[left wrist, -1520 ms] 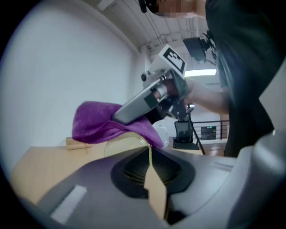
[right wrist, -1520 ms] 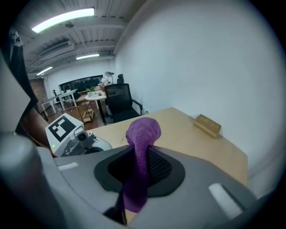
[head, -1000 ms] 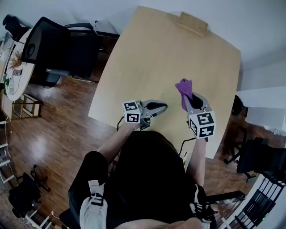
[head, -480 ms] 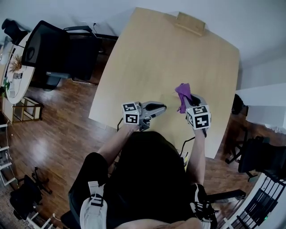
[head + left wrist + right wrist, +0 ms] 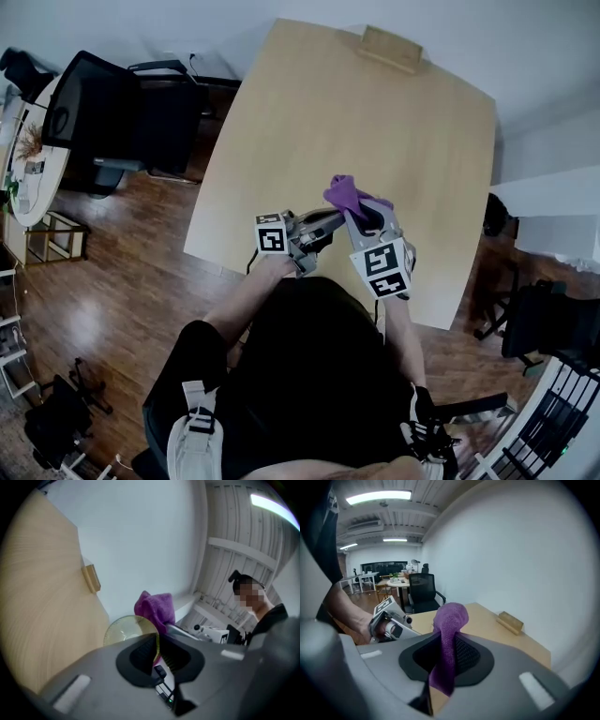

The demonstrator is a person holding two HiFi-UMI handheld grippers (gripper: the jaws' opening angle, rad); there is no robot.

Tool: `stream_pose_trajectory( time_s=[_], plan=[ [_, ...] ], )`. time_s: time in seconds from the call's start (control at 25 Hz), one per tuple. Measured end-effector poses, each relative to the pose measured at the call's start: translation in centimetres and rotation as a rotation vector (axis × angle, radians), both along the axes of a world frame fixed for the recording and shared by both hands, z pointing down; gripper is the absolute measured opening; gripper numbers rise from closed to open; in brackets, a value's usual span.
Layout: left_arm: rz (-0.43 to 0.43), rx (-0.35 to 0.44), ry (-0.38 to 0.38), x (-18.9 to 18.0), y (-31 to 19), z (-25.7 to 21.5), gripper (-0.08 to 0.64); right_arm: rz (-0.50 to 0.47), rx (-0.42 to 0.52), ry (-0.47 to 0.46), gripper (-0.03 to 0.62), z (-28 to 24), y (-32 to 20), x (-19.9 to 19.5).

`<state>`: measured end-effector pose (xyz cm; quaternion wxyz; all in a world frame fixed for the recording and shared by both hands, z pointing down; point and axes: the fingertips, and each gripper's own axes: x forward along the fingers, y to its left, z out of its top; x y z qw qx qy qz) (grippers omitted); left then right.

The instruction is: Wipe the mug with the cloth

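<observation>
Right tongs (image 5: 361, 214) have shifted left over the desk (image 5: 375, 122) since the earlier frame and now sit just beside the left tongs (image 5: 328, 223). Right tongs are clamped on a purple cloth (image 5: 345, 195), bunched above the pads. Left tongs, nearly closed, pinch the wall of a yellowish glass mug (image 5: 123, 631). Cloth stands at the mug's rim; whether it enters the mug cannot be told.
</observation>
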<state>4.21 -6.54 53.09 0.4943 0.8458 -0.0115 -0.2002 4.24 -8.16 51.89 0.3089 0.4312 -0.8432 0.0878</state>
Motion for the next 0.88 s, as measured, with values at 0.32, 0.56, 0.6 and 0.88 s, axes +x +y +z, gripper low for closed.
stream_pose_trajectory(
  time_s=[0.32,0.56,0.6,0.88],
  plan=[
    [-0.055,-0.221,0.162,-1.6,-1.1,0.1,0.037,0.350,0.008,-0.002,0.066,2.2,-1.4,12.5],
    [-0.080,-0.285,0.201,-1.0,-1.9,-0.5,0.037,0.138,0.082,-0.280,0.066,-3.3,-0.1,1.6],
    [-0.085,-0.289,0.205,-0.9,-2.0,-0.7,0.037,0.124,0.079,-0.240,0.066,-2.8,0.0,0.7],
    [-0.101,-0.302,0.237,-0.8,-2.3,-1.4,0.045,0.249,0.108,-0.091,0.064,-0.9,-1.0,5.8]
  ],
)
